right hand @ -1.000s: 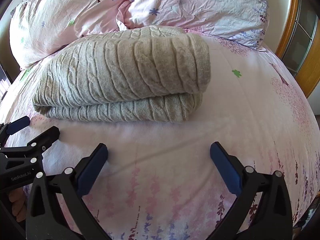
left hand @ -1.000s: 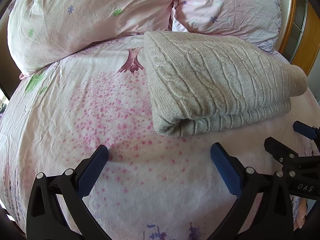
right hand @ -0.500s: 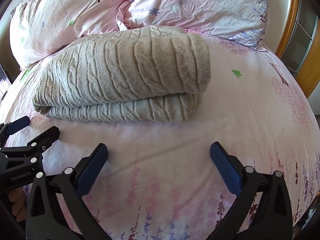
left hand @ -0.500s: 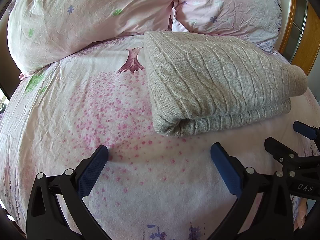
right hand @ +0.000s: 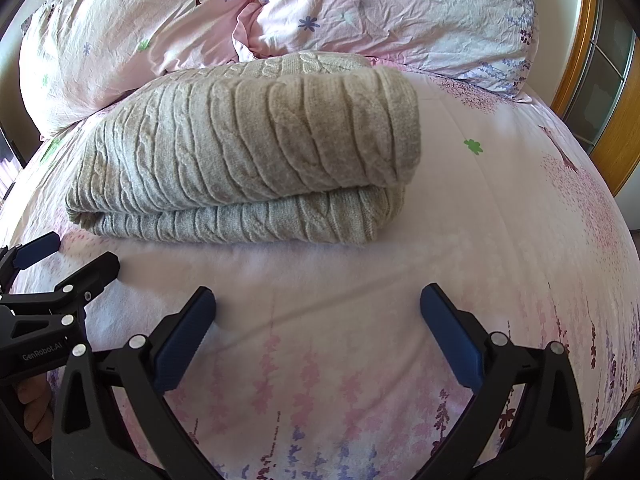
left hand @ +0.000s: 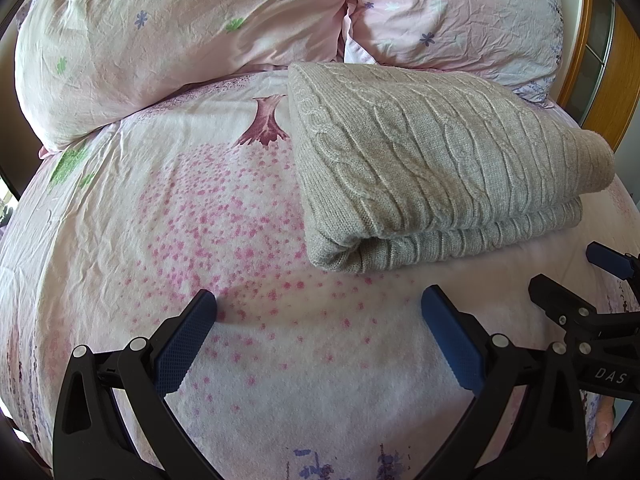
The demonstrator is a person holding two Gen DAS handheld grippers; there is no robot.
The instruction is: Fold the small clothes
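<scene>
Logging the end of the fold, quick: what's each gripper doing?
Left gripper: open, holding nothing, short of the sweater.
Right gripper: open, holding nothing.

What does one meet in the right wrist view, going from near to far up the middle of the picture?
right gripper → bare bedsheet → folded grey knitted sweater → pink pillows at the head of the bed.
</scene>
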